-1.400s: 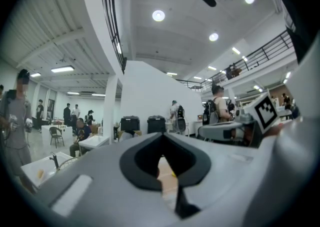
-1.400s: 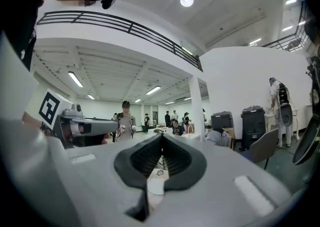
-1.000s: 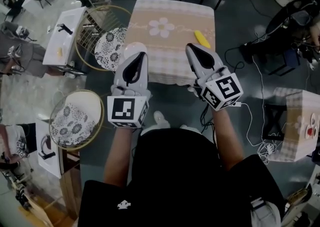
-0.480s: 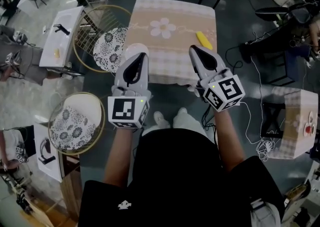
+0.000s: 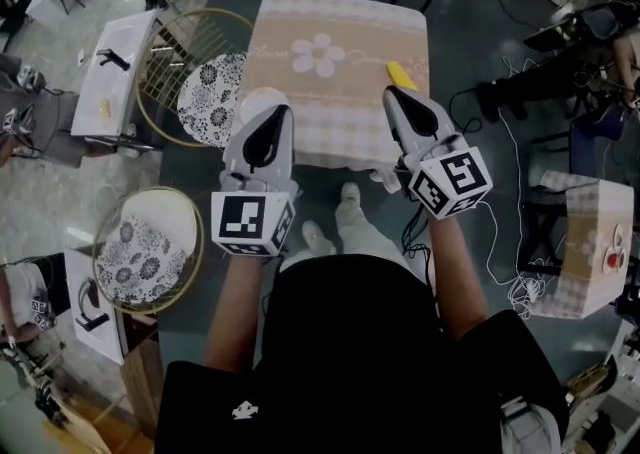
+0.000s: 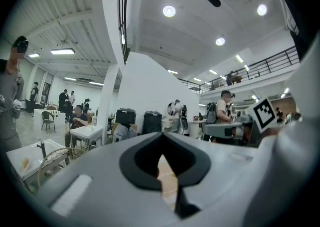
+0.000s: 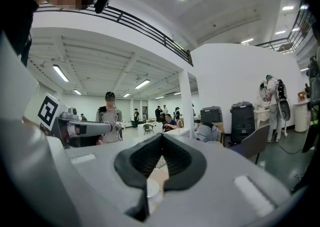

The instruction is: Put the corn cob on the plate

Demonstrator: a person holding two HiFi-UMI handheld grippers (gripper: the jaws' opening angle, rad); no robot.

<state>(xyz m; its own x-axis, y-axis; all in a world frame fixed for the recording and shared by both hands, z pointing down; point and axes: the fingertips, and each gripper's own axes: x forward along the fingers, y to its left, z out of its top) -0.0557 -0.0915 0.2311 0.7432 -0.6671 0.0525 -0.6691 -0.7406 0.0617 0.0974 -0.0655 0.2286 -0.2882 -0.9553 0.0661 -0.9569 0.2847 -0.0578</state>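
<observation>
Head view: person in a black shirt (image 5: pixel 350 362) held a gripper in each hand in front of a desk (image 5: pixel 345 112). The desk had a beige checked cloth with a white flower print (image 5: pixel 318 54) at its middle.

The left gripper (image 5: pixel 273 112) was level at the near left corner of the desk. Its jaws were closed tip to tip with nothing between them; only cloth showed through the gap below the tips in the left gripper view. The right gripper (image 5: pixel 392 92) was level at the near right side, also fully closed and empty.

Corn cob (image 5: pixel 401 72): yellow, lying on the right side of the desk just past the right gripper's tip, its near end hidden by that gripper. Can't tell if they touched.

Plate (image 5: pixel 250 102): white, at the near left corner of the desk, partly covered by the left gripper. It was well apart from the corn cob, and the cob was not on it.

Writing: each gripper's cube carried black-and-white square markers, patterns only. The small white logo (image 5: pixel 245 409) on the shirt was too small to read.

Left of the desk: two round wire-rim seats with floral cushions (image 5: pixel 205 92) (image 5: pixel 148 250). Right: cables (image 5: pixel 500 232) on the floor and a second cloth-covered desk (image 5: pixel 590 242).
</observation>
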